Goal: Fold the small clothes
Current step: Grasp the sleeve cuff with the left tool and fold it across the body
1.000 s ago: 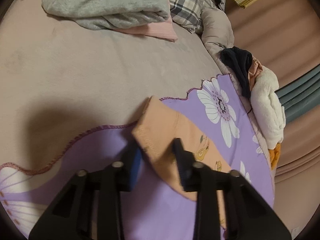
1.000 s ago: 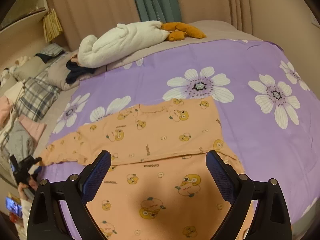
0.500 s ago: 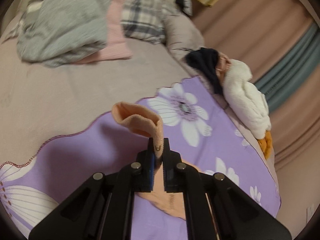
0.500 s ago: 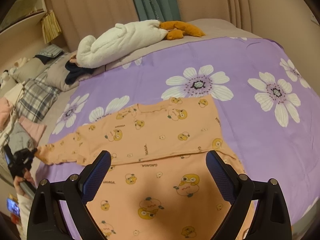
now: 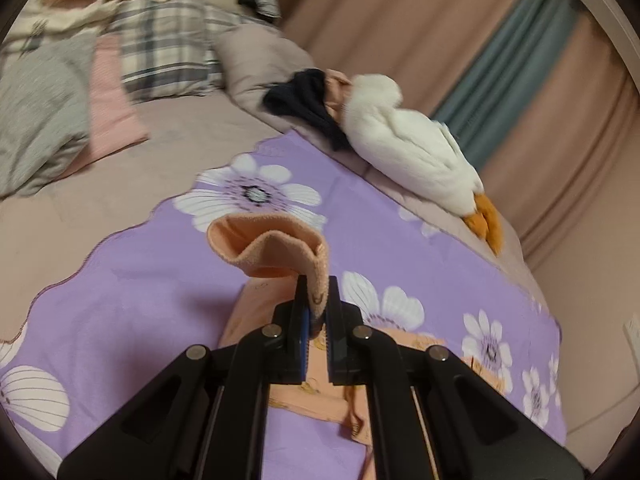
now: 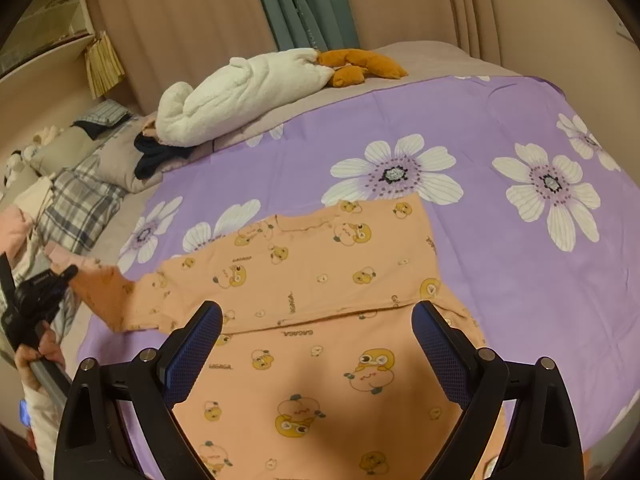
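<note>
Orange sleeve cuff [image 5: 276,248] pinched, left tongs [image 5: 316,312] | right view: shirt [image 6: 320,300] spread

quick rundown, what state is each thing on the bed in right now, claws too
left claw: shut on the sleeve cuff
sleeve cuff: lifted off the blanket, curled open
orange top: spread flat, one side folded over
right claw: open, holding nothing, above the top
purple flower blanket: laid flat under the top
white plush duck: lying on its side

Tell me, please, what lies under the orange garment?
The purple flowered sheet lies under the orange garment, showing all around it. Whatever lies beneath the garment's middle is covered.
</note>
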Motion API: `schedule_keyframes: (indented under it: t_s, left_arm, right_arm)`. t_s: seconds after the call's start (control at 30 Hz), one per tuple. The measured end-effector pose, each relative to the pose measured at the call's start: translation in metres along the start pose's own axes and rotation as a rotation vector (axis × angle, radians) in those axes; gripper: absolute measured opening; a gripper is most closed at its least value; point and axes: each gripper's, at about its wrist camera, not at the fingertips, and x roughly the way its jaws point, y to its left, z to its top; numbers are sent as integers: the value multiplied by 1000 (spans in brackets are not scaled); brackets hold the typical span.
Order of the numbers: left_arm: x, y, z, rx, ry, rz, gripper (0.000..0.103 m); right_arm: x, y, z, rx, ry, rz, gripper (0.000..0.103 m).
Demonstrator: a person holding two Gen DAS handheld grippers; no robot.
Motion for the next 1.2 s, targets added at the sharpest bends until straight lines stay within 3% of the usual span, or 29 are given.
schedule_keyframes:
  t_s: [0.6,1.2]
  left_arm:
    - [50,-77,-74,251,205,-58,6]
    - [89,-81,-121,276,373,-26,7]
  right_arm:
    - [-3,-18,-3,43,6,9,95]
    - [-2,-31,-5,68,18,-2,95]
